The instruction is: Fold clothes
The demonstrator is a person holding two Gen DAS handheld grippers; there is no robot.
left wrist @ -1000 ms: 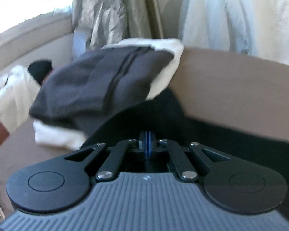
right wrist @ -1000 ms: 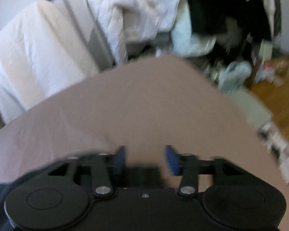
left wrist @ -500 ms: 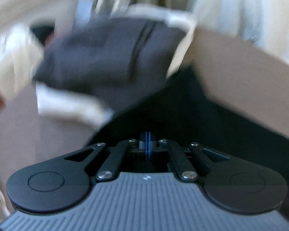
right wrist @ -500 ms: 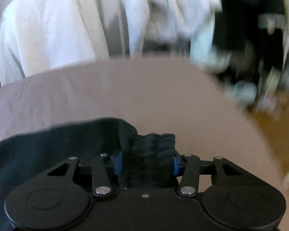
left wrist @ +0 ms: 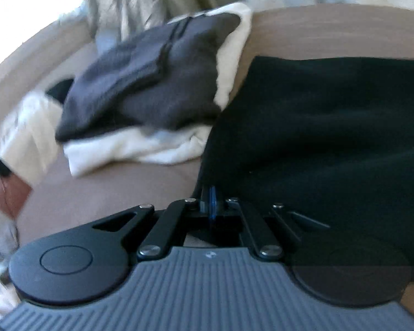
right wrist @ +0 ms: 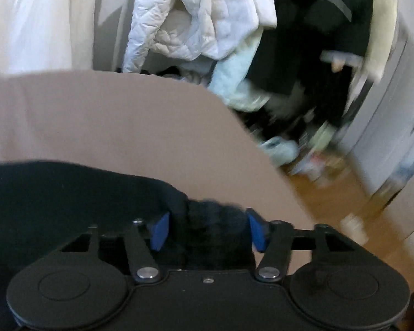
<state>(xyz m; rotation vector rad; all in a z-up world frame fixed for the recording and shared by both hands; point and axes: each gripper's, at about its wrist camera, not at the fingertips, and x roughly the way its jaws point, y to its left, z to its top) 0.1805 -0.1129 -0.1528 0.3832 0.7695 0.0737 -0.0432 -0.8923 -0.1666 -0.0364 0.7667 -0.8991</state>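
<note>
Left gripper (left wrist: 209,197): pointing forward and angling downward over the bed; its blue pads are lying pressed together, pinching the edge of the black garment (left wrist: 331,127) at the garment's near left corner.
Right gripper (right wrist: 207,227): also tilting down toward the bed; its jaws are opening, standing apart, with a bunched fold of the black garment (right wrist: 212,220) sitting between the blue pads (right wrist: 160,230); the pads are not visibly pressing it.
Black garment: lying spread across the tan bedsheet (left wrist: 331,30); in the left wrist view it is stretching off to the right; in the right wrist view it is stretching off to the left.
Folded pile: a dark grey garment (left wrist: 140,82) is resting on top of a white garment (left wrist: 140,149), just beside the black garment's left edge.
Background: a white quilted jacket (right wrist: 196,19) is hanging beyond the bed; cluttered clothing and a wooden floor (right wrist: 325,198) are blurring at the right.
</note>
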